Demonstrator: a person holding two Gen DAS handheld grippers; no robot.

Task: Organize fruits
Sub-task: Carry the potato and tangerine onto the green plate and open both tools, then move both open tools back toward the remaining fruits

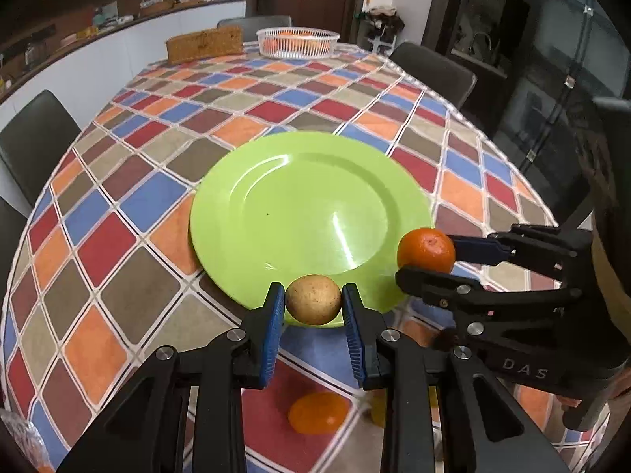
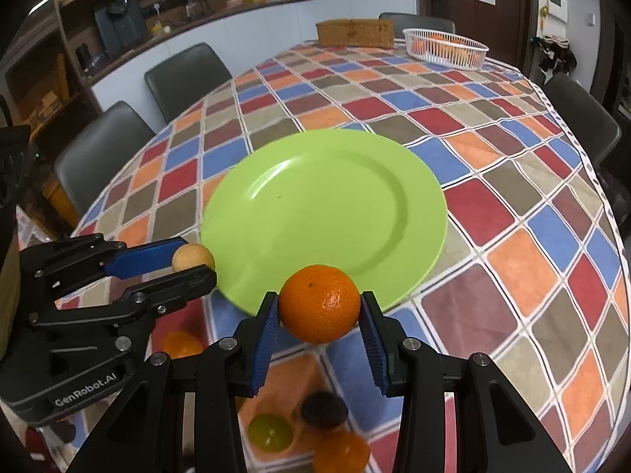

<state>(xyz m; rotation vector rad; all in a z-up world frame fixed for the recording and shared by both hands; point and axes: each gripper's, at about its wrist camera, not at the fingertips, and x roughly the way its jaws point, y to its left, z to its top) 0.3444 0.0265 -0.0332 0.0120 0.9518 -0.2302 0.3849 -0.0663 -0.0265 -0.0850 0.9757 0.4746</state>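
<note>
Fruits are held in both claws above the near rim of a green plate (image 1: pixel 307 205) — the left claw (image 1: pixel 313 305) is clamped on a small tan, speckled round fruit (image 1: pixel 313 304), its blue pads pressed to either side, and the right claw (image 2: pixel 319 309) is clamped on an orange mandarin (image 2: pixel 318 302) the same way. From the left wrist view the mandarin hangs at the plate's right rim; from the right wrist view the tan fruit sits at the plate's left rim. The plate itself is bare and lies on a desk (image 1: pixel 118 205) covered with a chequered cloth of red, blue, orange and brown squares.

Below the claws, toward the near edge of the desk, more fruit lies blurred — an orange one (image 2: pixel 341 451), a yellow-green one (image 2: pixel 270 431) and a dark brown one (image 2: pixel 323 410). At the far edge stands a white basket (image 2: pixel 445 53) with orange fruit inside, and just beside it a brown woven box (image 2: pixel 355 33). Dark chairs (image 2: pixel 185 79) stand around the desk.
</note>
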